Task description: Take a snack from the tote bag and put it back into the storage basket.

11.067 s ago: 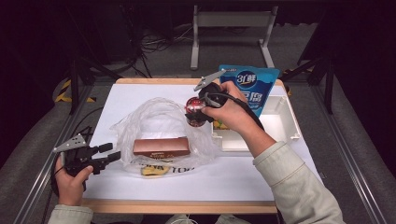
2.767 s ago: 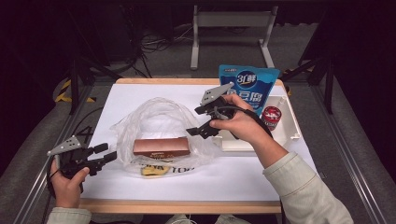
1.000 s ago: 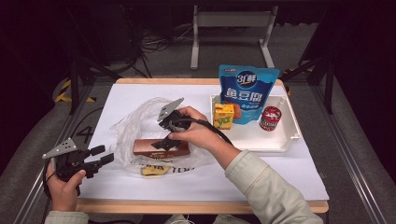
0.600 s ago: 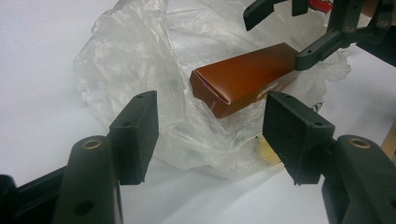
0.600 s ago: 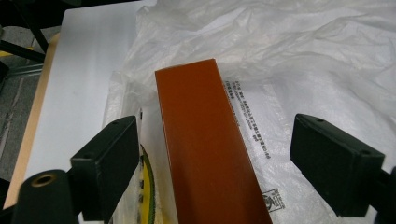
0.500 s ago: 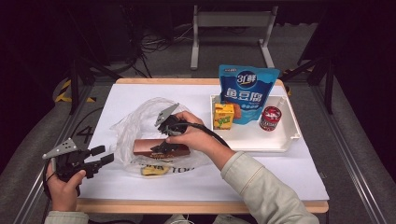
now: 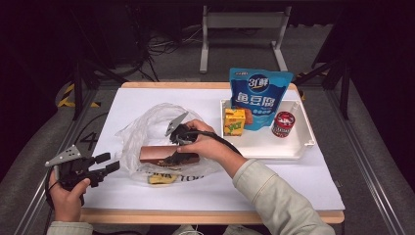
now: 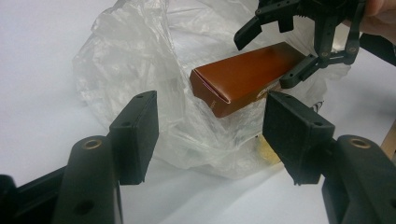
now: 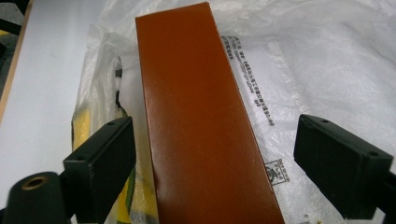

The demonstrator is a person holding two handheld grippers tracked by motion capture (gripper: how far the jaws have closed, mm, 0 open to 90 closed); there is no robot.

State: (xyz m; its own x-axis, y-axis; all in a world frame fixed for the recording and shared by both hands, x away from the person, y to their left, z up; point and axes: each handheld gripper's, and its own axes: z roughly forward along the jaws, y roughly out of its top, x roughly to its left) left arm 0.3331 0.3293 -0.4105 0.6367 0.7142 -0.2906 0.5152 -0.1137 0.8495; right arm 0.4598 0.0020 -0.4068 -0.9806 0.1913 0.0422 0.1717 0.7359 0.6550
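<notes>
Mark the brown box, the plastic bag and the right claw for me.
brown box (image 9: pixel 196 126): right gripper view, on its broad top face.
plastic bag (image 8: pixel 126 60): left gripper view, on the crumpled film left of the box.
right claw (image 7: pixel 172 148): high view, between its fingertips over the box.

One brown box (image 7: pixel 169 153), one clear plastic bag (image 7: pixel 147 127), one yellow packet (image 7: pixel 161 179), one white tray (image 7: pixel 303 142), one blue pouch (image 7: pixel 259 95), one yellow carton (image 7: pixel 234 121), one red can (image 7: pixel 282 124), two grippers.
</notes>
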